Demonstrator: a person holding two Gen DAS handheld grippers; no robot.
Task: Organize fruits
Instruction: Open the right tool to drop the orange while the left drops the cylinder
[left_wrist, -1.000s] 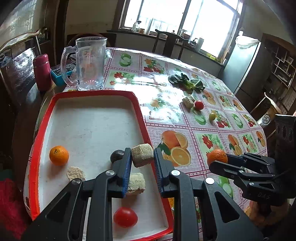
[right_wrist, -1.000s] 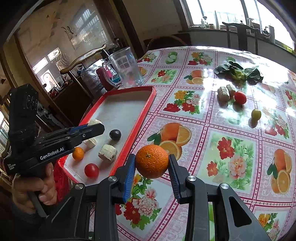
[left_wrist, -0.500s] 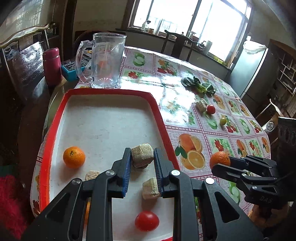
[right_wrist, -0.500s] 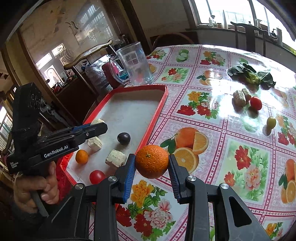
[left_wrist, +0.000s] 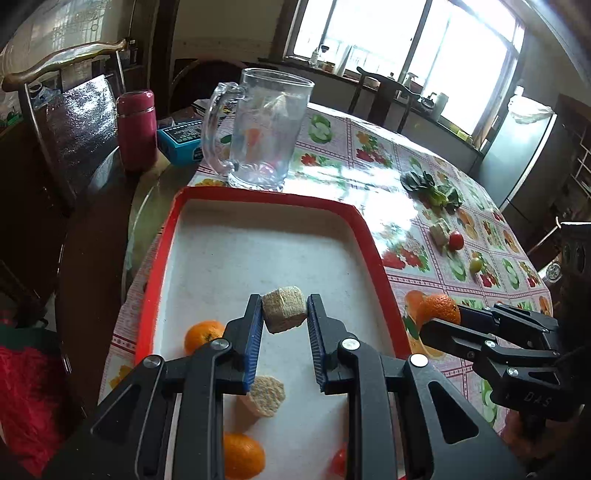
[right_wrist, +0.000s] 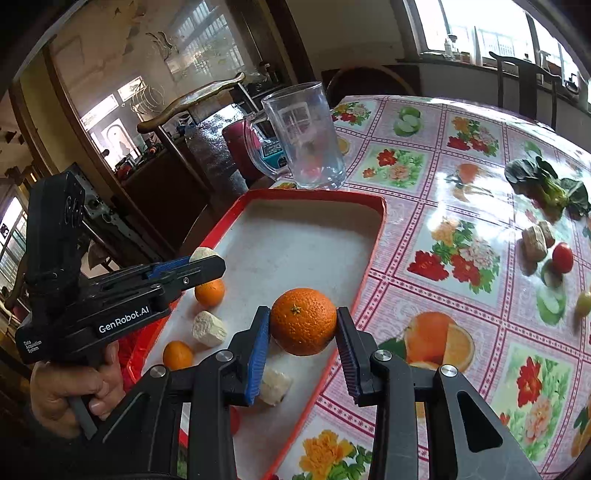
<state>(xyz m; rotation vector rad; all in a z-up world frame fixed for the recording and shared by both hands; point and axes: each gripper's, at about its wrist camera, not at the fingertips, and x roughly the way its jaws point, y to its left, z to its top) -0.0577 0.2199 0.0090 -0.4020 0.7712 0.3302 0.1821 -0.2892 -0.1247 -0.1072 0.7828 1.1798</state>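
My left gripper (left_wrist: 284, 317) is shut on a beige corn-cob chunk (left_wrist: 284, 309), held above the red-rimmed white tray (left_wrist: 269, 195). My right gripper (right_wrist: 303, 325) is shut on an orange (right_wrist: 303, 320), held over the tray's right rim (right_wrist: 373, 251). In the tray lie two small oranges (left_wrist: 203, 334) (left_wrist: 243, 456), a second corn chunk (left_wrist: 264, 395) and a red tomato (left_wrist: 338, 459). In the left wrist view the right gripper (left_wrist: 439, 314) with its orange sits just right of the tray. In the right wrist view the left gripper (right_wrist: 207, 258) is over the tray's left side.
A clear glass mug (left_wrist: 262, 129) stands behind the tray. A maroon flask (left_wrist: 136, 129) and a blue box (left_wrist: 179, 140) are at the far left. On the flowered tablecloth to the right lie leafy greens (right_wrist: 546, 184), corn chunks (right_wrist: 533, 242), a red tomato (right_wrist: 562, 257) and a green fruit (right_wrist: 583, 302).
My left gripper has carried the corn chunk leftward, over the tray's middle. My right gripper has brought the orange left, from over the tablecloth to over the tray's right rim.
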